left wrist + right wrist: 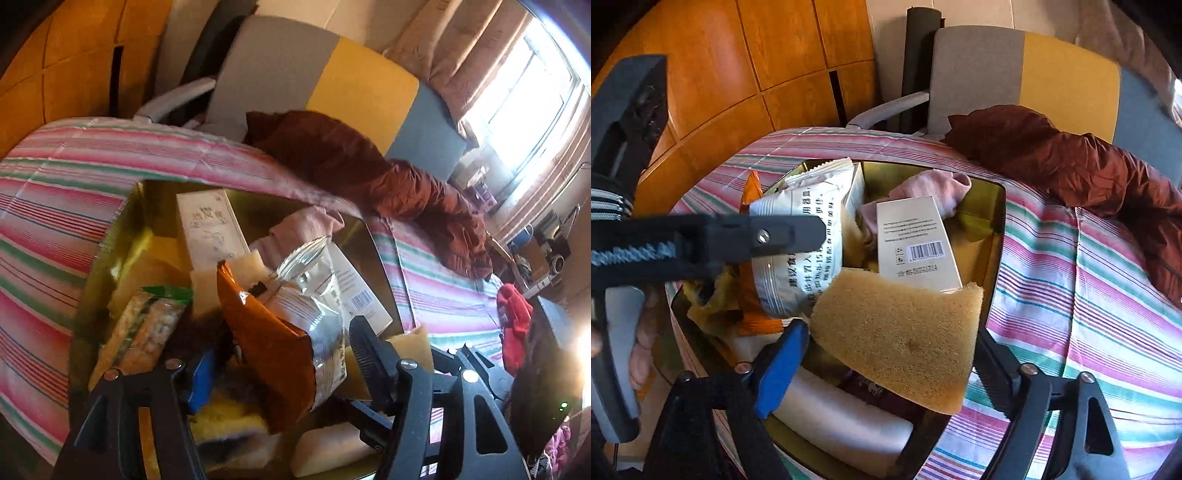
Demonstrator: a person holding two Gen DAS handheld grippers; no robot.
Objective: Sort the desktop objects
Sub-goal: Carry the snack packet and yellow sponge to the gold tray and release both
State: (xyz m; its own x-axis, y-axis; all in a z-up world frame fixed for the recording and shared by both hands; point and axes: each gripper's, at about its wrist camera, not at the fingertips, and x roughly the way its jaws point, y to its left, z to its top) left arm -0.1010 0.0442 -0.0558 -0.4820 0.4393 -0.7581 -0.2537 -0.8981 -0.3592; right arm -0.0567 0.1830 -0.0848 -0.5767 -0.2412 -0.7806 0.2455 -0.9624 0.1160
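A gold tray (997,229) on the striped table holds several items. An orange and silver snack bag (258,332) stands in it between the jaws of my left gripper (280,343); a gap shows beside the blue pad, so the gripper is open. From the right wrist view, one of the left gripper's fingers (786,232) crosses in front of the same bag (805,273). A yellow sponge (897,332) lies tilted over the tray's near corner between the jaws of my right gripper (890,332), which stand wide and open. A white barcoded box (916,243) and a pink cloth (934,188) lie behind.
Also in the tray are a second white box (210,229), a green-topped snack pack (147,325) and a pale bar (842,417). A brown jacket (1089,166) lies on the striped cloth (1071,295) before a grey and yellow chair (1052,74). A hand (642,332) holds the left gripper.
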